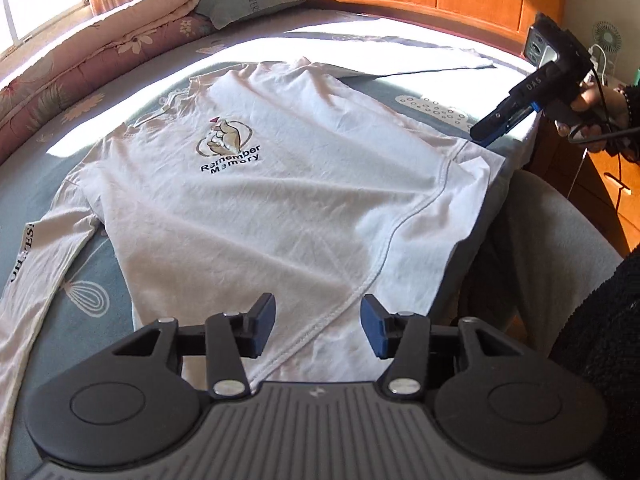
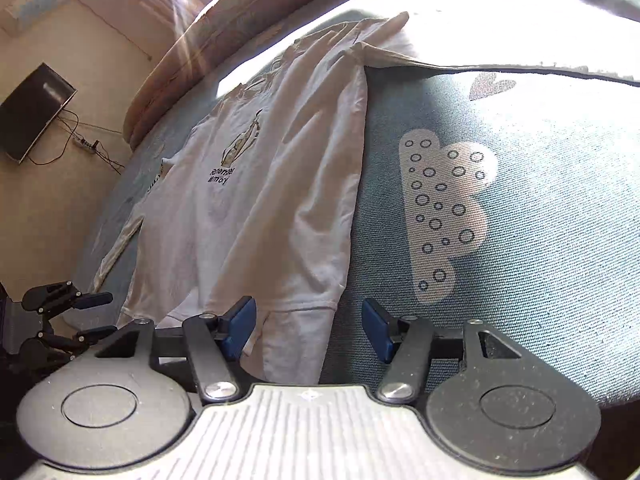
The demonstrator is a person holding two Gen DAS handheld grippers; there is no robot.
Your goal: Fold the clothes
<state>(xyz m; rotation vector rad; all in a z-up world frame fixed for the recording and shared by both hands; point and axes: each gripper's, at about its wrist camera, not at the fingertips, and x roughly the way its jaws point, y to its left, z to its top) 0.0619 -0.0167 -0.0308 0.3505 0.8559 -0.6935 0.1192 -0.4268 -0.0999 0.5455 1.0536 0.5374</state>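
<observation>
Shirt (image 1: 256, 200) lies flat on bed (image 1: 80, 184), long axis 12-6, hem toward person. L gripper (image 1: 318, 330) jaws apart, empty, over hem at 6. R gripper (image 2: 309, 330) apart, empty, at hem's 3 corner; L nearer.

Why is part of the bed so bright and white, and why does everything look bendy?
Left wrist view: sun from the window washes out the far part of the bed, while the white shirt lies mostly in shade. Right wrist view: glare streaks at the top left, and the far bed is blown out. Both views: the fisheye lens curves straight edges.
</observation>
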